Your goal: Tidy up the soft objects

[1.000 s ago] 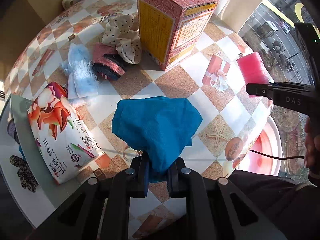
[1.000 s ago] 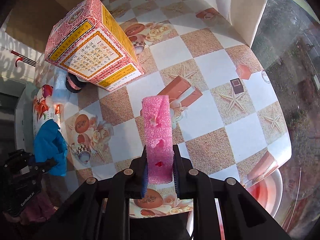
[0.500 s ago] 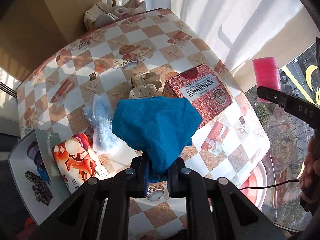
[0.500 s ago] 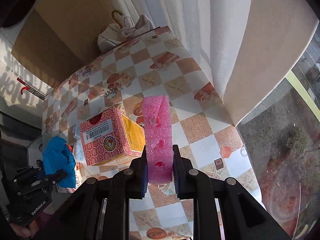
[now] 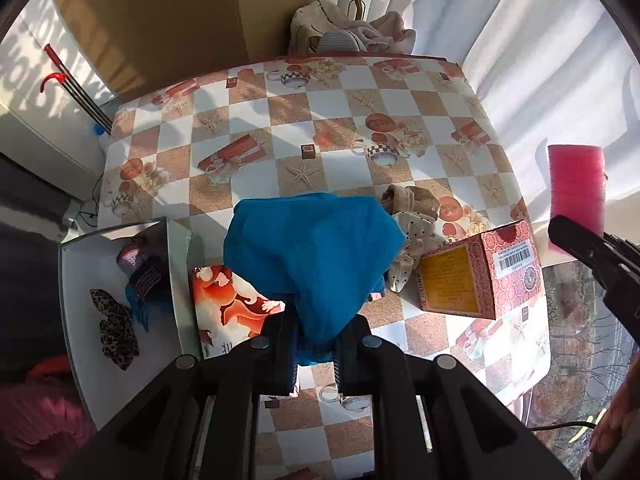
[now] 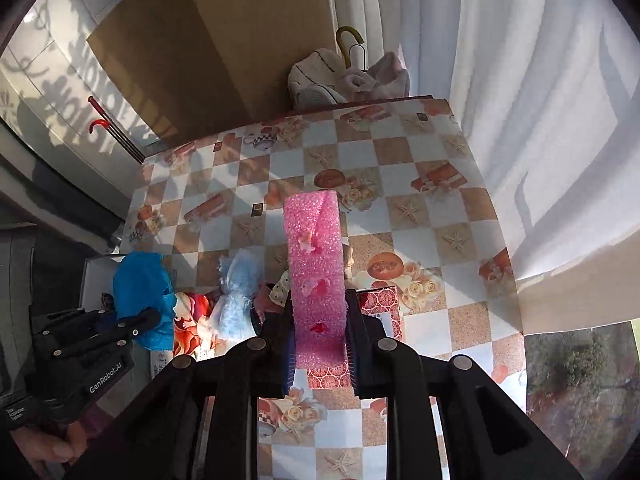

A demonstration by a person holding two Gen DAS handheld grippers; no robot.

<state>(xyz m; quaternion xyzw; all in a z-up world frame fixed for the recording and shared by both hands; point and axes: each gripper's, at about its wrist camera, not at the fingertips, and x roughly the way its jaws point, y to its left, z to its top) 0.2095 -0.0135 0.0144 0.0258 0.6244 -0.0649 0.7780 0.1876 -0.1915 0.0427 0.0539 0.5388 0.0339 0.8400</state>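
My left gripper (image 5: 316, 344) is shut on a crumpled blue cloth (image 5: 312, 256) and holds it high above the table; the cloth also shows in the right wrist view (image 6: 144, 296). My right gripper (image 6: 319, 336) is shut on a pink foam sponge (image 6: 316, 264), also held high; the sponge shows at the right of the left wrist view (image 5: 576, 184). On the table lie a polka-dot beige cloth (image 5: 412, 240), a light blue fluffy cloth (image 6: 240, 292) and a flowered tissue pack (image 5: 228, 308).
A red and yellow carton (image 5: 476, 276) stands on the checkered table (image 5: 320, 120). A white tray (image 5: 80, 264) at the left holds several small fabric items. Curtains hang at the right; a bag with a hook sits behind the table.
Both grippers have risen and tilted, so the views now take in the whole table from higher up. Each gripper keeps its hold on its object.
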